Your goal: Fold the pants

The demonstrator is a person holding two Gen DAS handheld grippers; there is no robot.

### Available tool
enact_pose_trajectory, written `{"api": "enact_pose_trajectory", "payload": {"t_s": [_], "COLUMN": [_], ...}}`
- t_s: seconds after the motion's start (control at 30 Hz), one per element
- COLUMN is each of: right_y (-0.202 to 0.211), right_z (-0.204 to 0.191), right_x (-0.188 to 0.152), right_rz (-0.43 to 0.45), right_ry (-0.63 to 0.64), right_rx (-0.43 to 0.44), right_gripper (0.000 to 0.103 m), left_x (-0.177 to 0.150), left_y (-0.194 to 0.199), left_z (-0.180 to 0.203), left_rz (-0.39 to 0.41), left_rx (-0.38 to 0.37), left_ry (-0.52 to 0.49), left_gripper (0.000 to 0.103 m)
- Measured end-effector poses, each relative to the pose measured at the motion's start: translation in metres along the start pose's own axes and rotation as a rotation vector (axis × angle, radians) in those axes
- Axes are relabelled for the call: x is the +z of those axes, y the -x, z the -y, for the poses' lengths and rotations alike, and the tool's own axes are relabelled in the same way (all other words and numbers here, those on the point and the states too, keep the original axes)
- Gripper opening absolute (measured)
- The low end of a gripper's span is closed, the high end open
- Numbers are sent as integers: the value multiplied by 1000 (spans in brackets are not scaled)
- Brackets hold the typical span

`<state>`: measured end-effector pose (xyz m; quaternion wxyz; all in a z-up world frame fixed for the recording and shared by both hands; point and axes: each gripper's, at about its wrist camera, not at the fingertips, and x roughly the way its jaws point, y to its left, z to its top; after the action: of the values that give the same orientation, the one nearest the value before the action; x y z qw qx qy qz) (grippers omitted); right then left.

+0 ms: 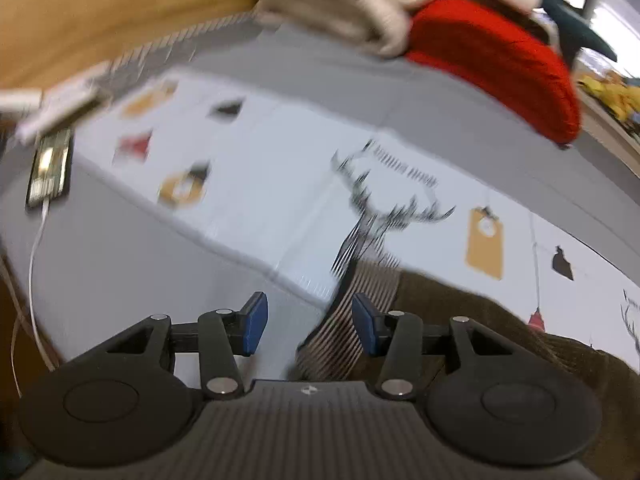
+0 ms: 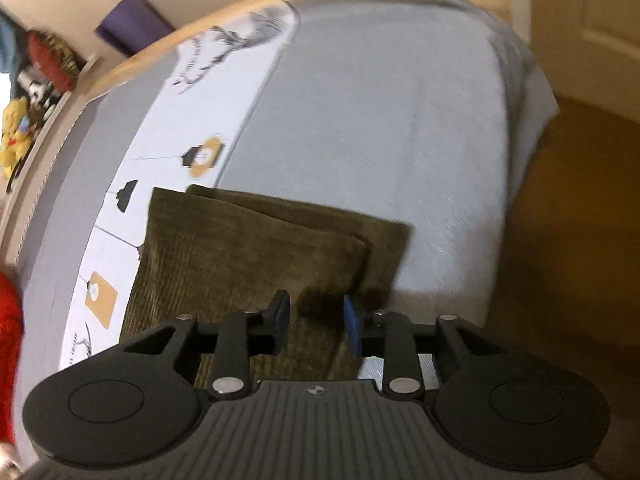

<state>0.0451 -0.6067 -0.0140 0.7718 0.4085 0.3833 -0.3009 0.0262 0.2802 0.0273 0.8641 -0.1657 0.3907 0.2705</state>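
Both tongs stand open and empty, the right gripper over the near edge of the folded olive corduroy pants and the left gripper beside their striped lining, with the printed bedspread ahead and a red cushion beyond.

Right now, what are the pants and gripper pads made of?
Pants: olive corduroy by the look, matte, with fine parallel ribs; a striped lining shows at one edge. Left gripper and right gripper pads: blue, smooth, probably rubber or soft plastic; blur leaves that open.
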Motion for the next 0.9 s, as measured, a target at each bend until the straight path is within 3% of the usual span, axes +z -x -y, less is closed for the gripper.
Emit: {"api": "enact_pose_trajectory", "payload": {"t_s": [0.13,0.2,0.3,0.37,0.47,0.53,0.6,0.67,0.77,0.83,0.9], "right_y": [-3,-11,-20,-22,-11,0,-2,-2,10,10,4], "right_z": [-18,-21,-22,-24,-29,-28,-10,0,-22,-42,-57], "right_x": [1,1,0,0,1,4,11,14,11,3,-5], "right_rz": [34,15,-3,2,88,190,143,104,167,171,132], "right_ry": [96,126,138,164,225,264,172,86,175,286,348], "right_rx": [-36,-61,-89,-100,-129,-278,-266,-167,-51,9,40], "right_gripper": [32,32,31,1,0,0,0,0,5,23,32], "left_x": [-2,-6,-12,-16,-28,-34,-35,-28,5,27,47], "left_y": [0,-3,-16,-30,-53,-58,-56,-52,-34,-33,-48], "left_z": [27,41,59,63,65,66,71,68,48,38,32], "left_rz": [21,-2,-63,-130,-250,-287,-277,-263,-147,-115,-149], "left_rx": [-115,-166,-186,-148,-20,-6,-9,-47,-151,-181,-184], "left_ry": [-115,-173,-243,-262,-331,-359,-390,-329,-136,-73,-29], "left_gripper": [51,47,43,43,32,33,39,40,41,46,56]}}
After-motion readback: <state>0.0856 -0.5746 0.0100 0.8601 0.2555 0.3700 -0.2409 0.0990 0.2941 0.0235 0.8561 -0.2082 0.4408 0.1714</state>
